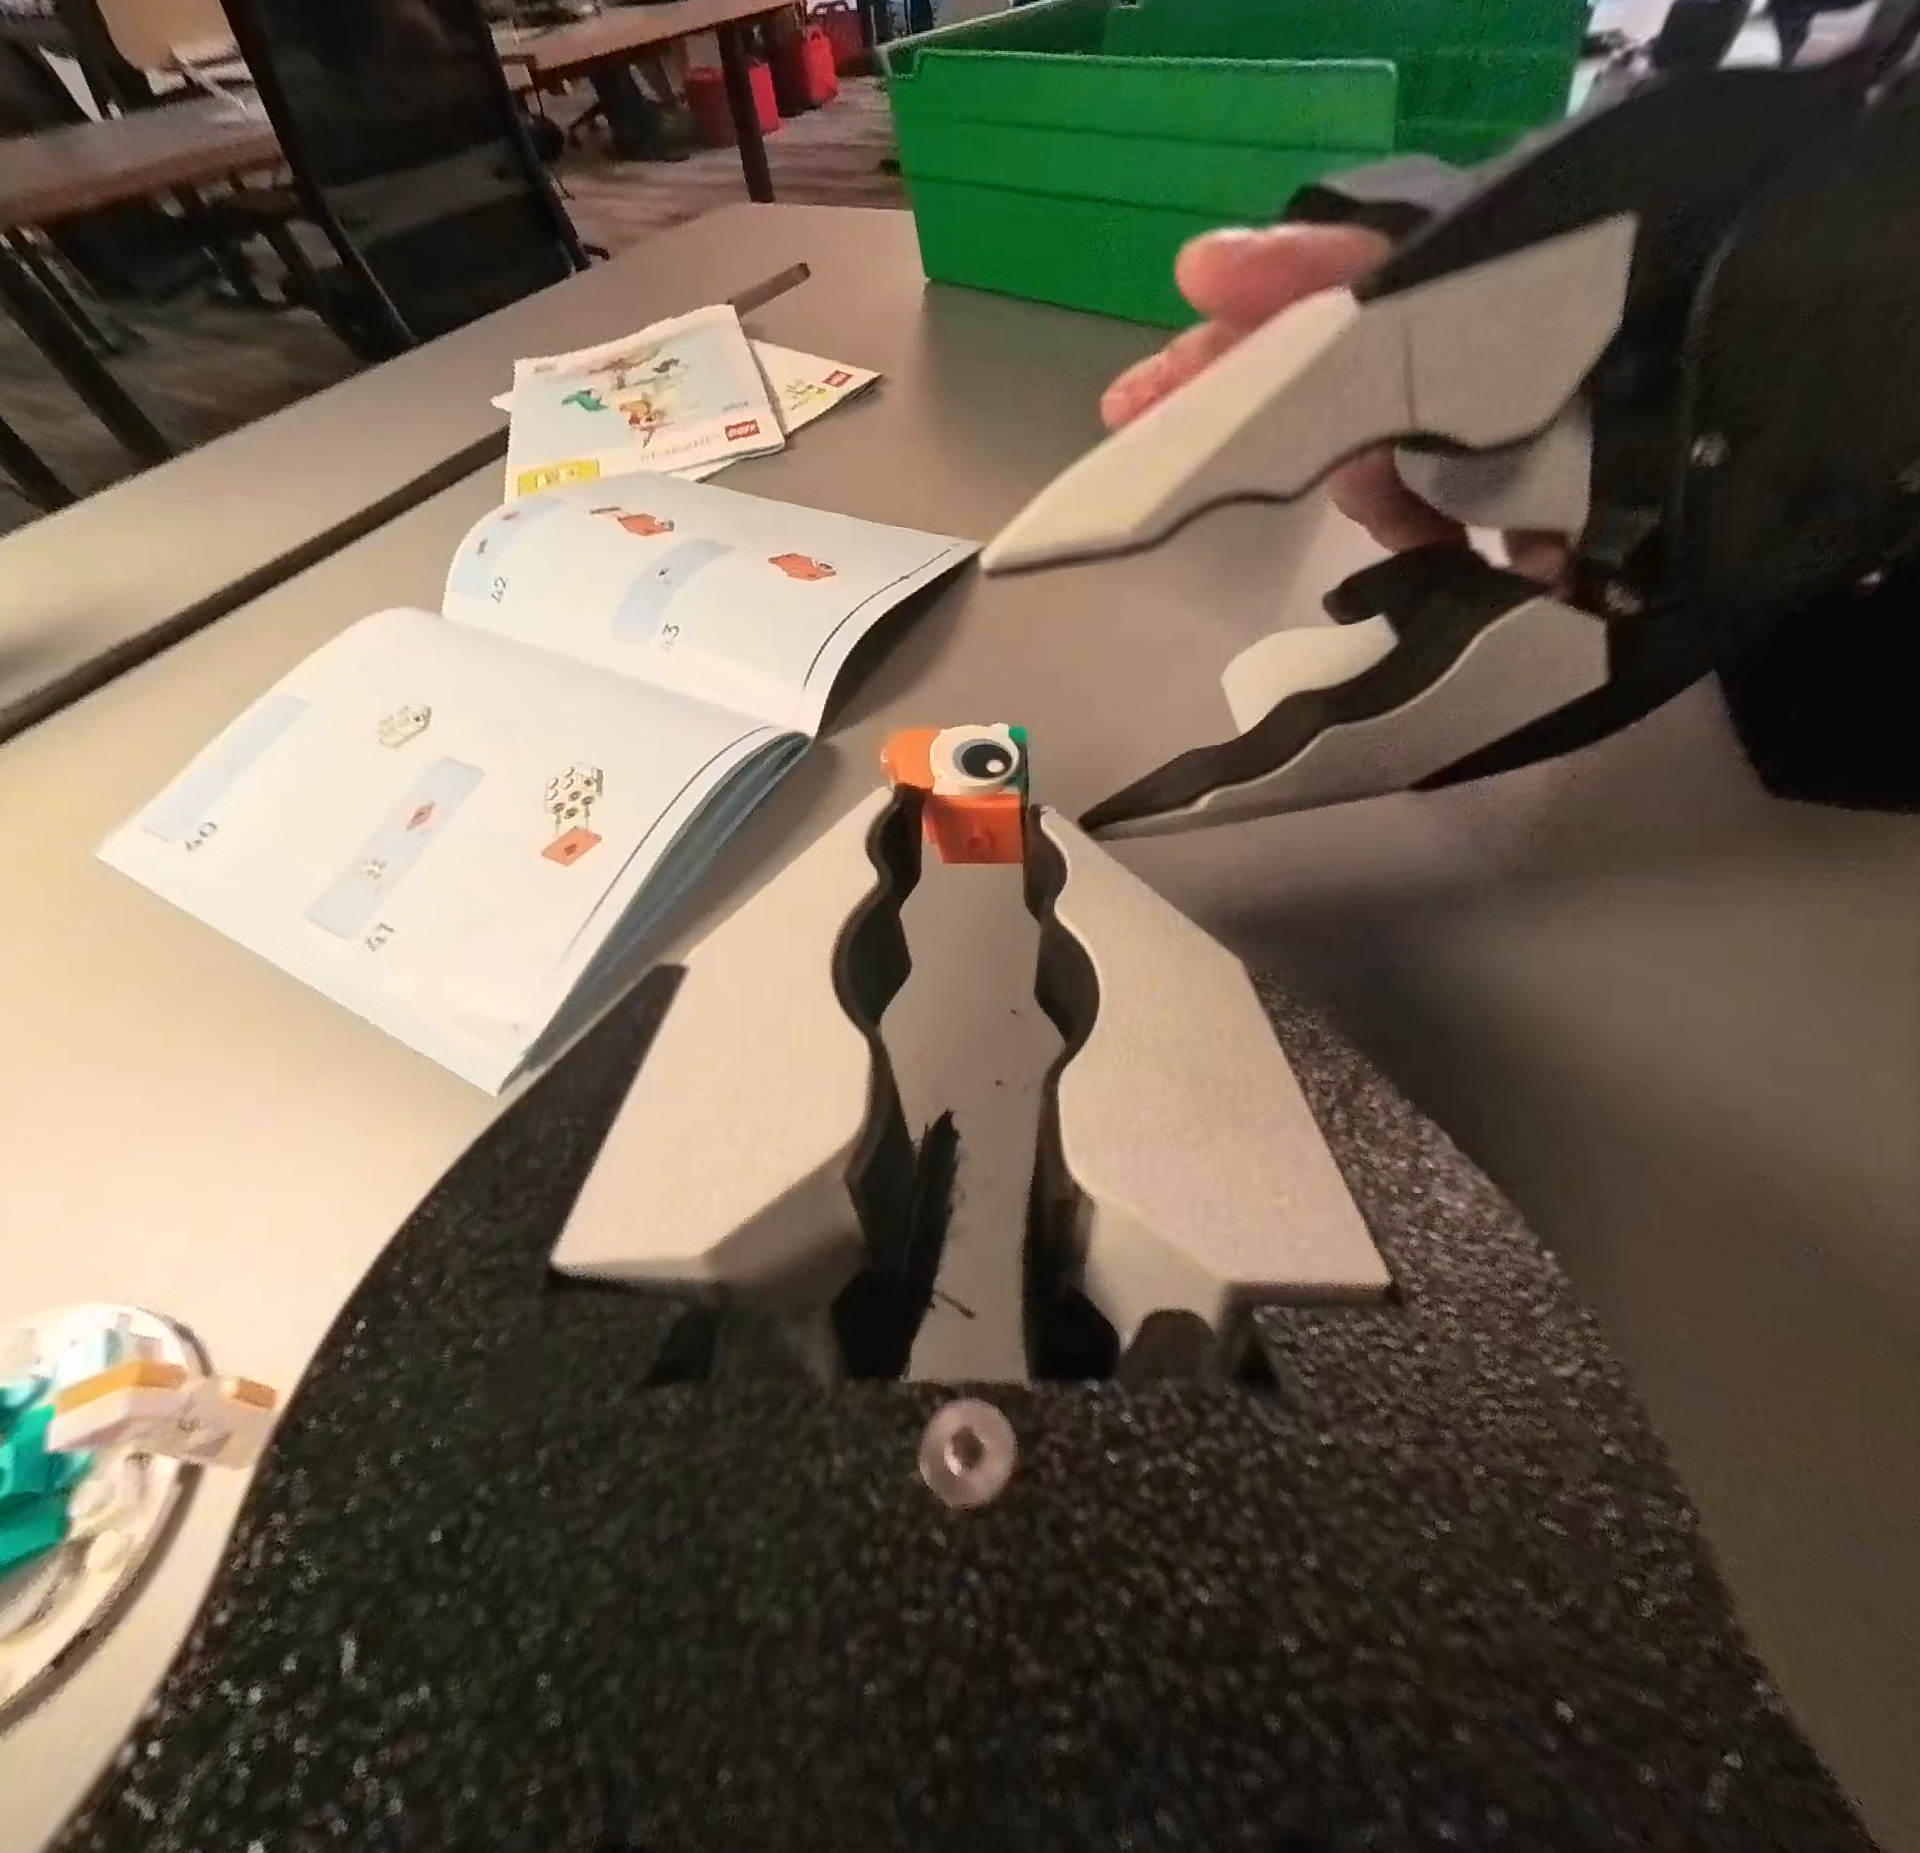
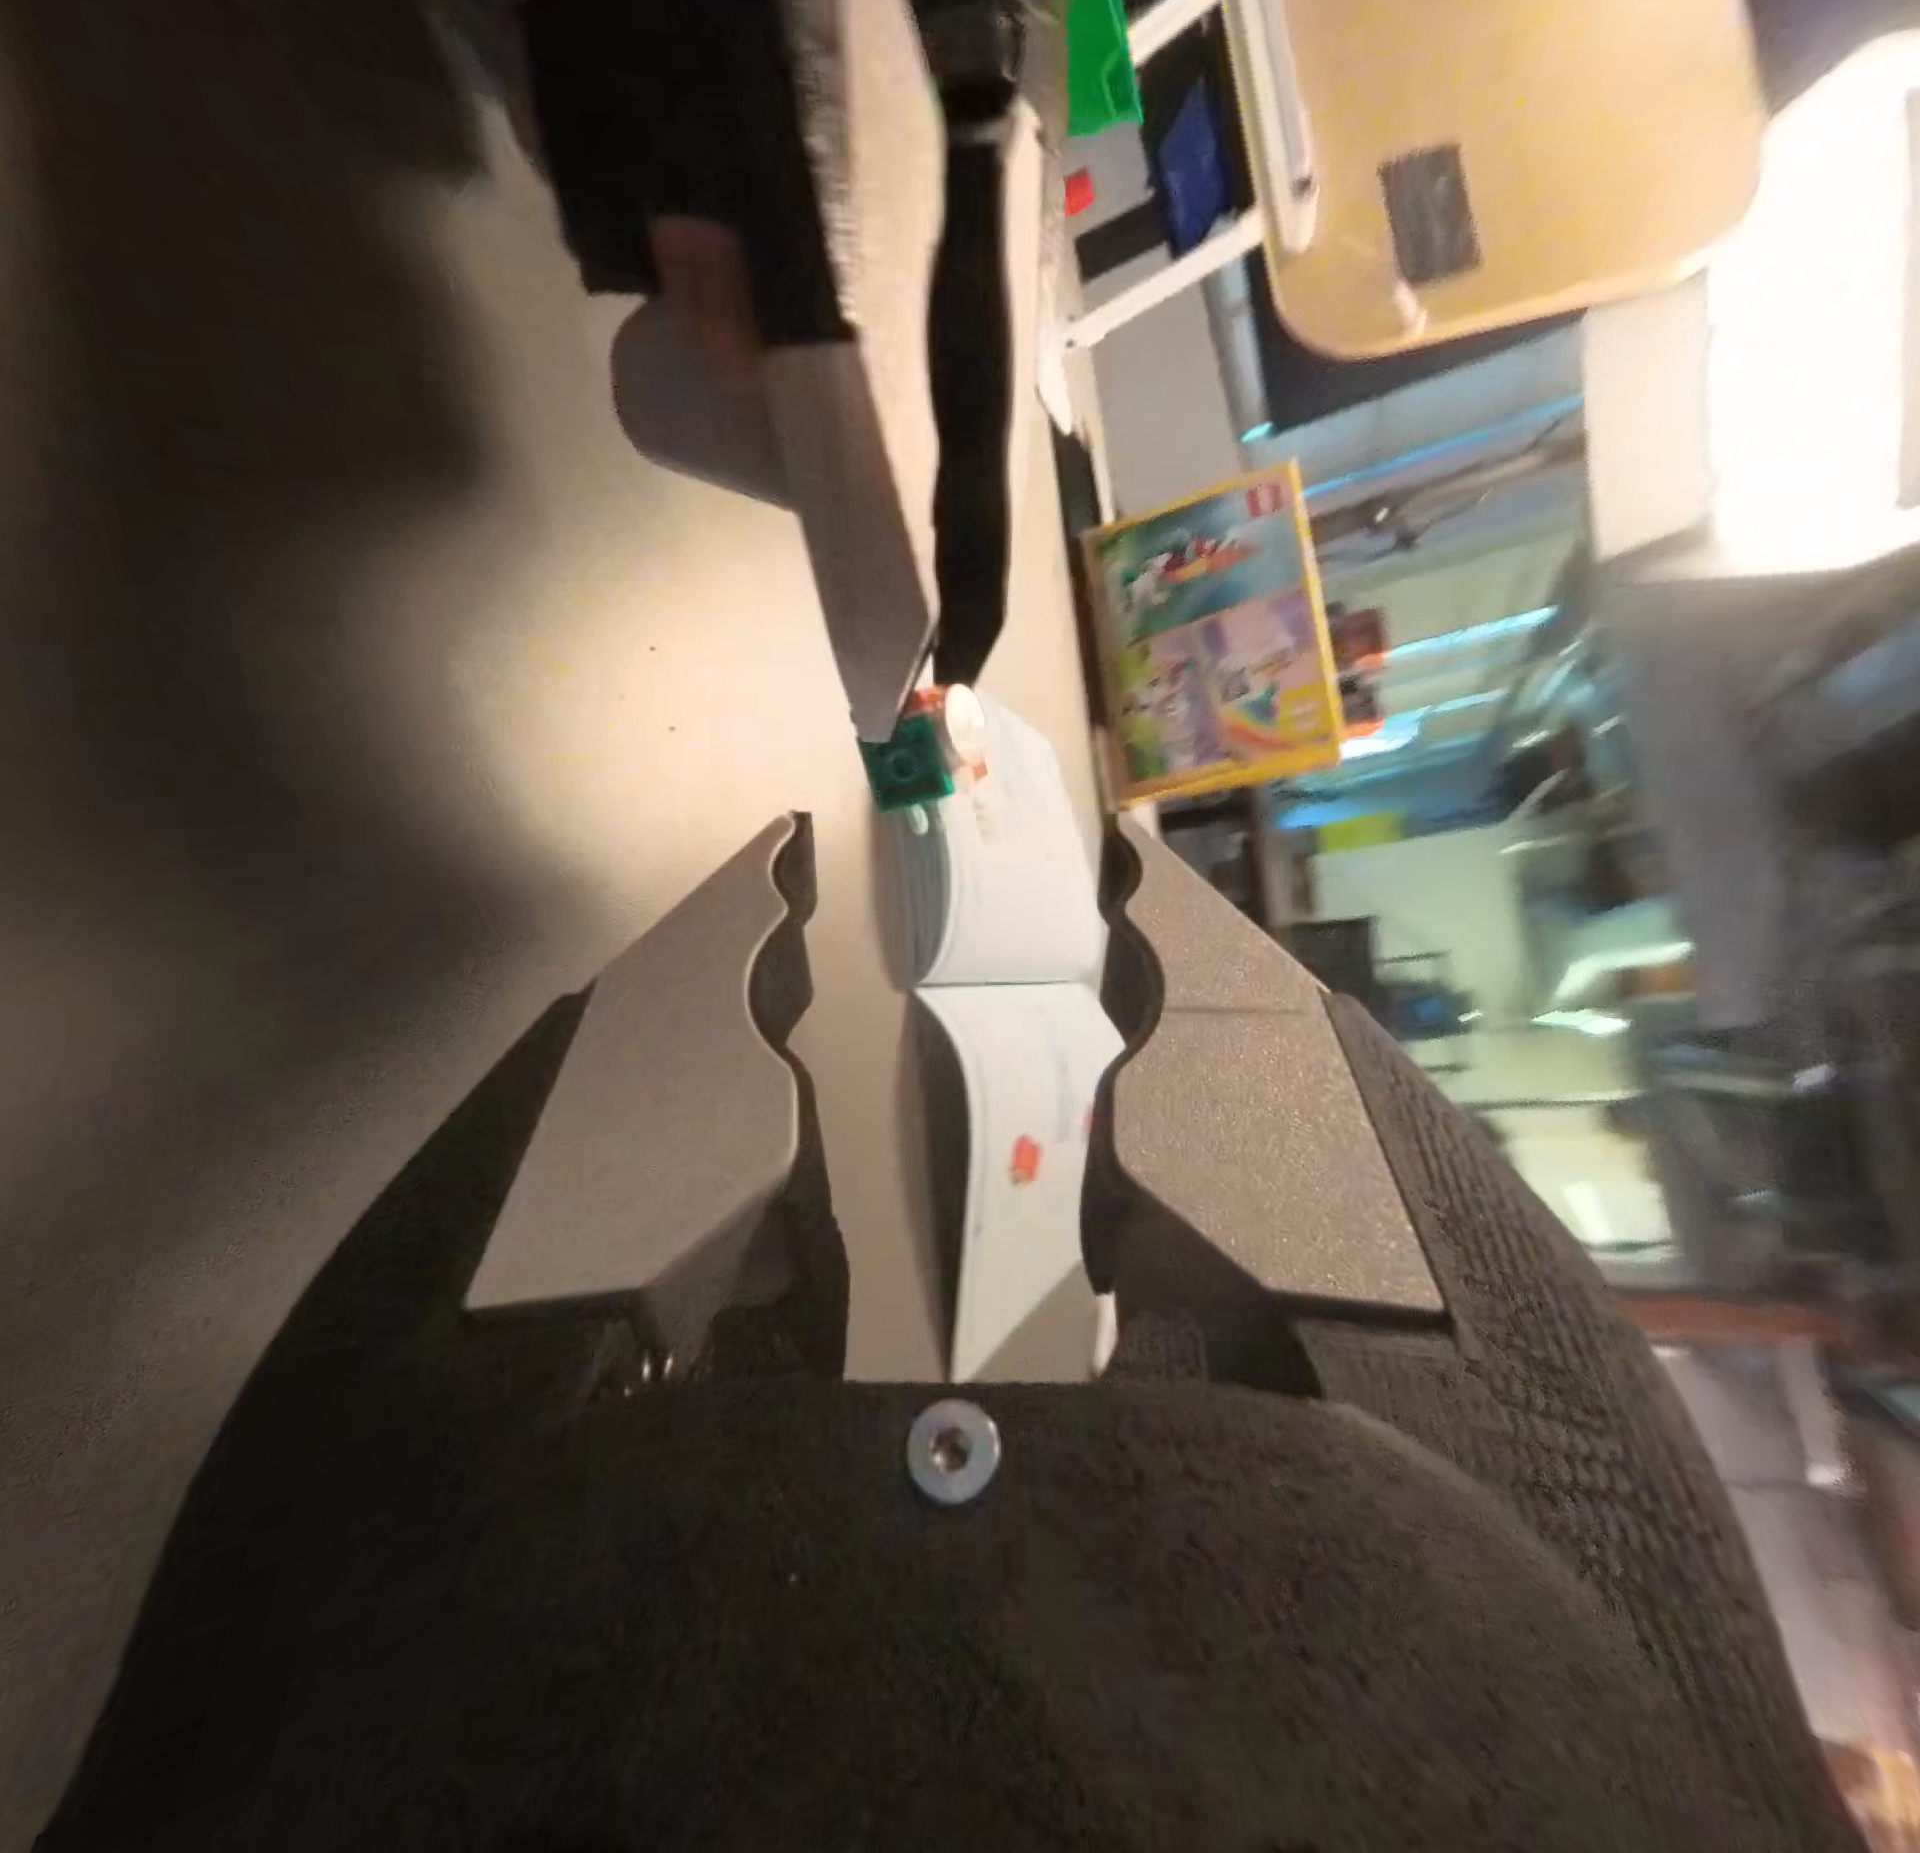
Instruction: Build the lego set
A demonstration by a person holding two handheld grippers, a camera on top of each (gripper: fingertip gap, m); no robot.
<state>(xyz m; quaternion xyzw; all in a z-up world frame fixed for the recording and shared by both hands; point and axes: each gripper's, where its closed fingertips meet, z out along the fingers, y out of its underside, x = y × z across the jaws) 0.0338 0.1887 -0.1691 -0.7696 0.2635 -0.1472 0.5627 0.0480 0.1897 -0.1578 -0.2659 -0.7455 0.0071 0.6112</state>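
Note:
My left gripper [image 1: 961, 816] is shut on a small lego assembly [image 1: 961, 780]: orange bricks, a round white eye tile on top and a green brick at its far side. It holds the assembly above the grey table [image 1: 1351, 972]. My right gripper [image 1: 1039, 681] is open and empty, turned on its side, with its tips just right of the assembly. In the right wrist view the right gripper [image 2: 956, 837] is open, and the assembly [image 2: 920, 754] sits ahead at the left gripper's tip, green brick facing me. An open instruction booklet [image 1: 468, 795] lies left of the assembly.
Closed booklets [image 1: 665, 401] lie farther back. Green bins [image 1: 1143, 141] stand at the back right. A white dish with loose teal, white and tan pieces [image 1: 94, 1440] sits at the lower left. The set's box [image 2: 1216, 650] stands at the table's far edge in the right wrist view. Both grippers' tips are close together, under 4 cm apart.

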